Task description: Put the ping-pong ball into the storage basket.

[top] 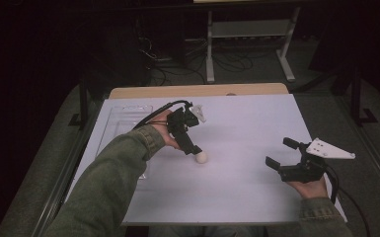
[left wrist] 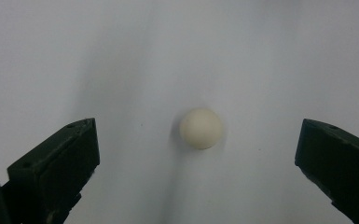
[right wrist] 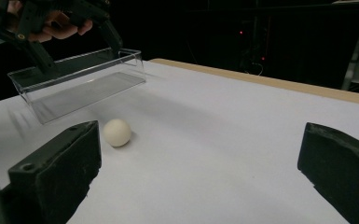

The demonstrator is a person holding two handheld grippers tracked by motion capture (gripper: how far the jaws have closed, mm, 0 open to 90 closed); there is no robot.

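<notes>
Your left tool [left wrist: 196, 172] hangs wide open above the small cream-white ball [left wrist: 201, 128], which rests free on the white surface [top: 247, 128]. Uneven jaw closure may roll it away.

both forearms wear olive-green sleeves of a coarse weave, cuffed at the wrist. the left gripper [top: 196, 151] is black and blocky, a black cable looping from its back and a small pale plate on top. the right gripper [top: 280, 152] is black too, topped by a grey three-cornered plate with small holes, its cable trailing back. the fingers [left wrist: 58, 163] are matte black wedges with screw holes.
</notes>
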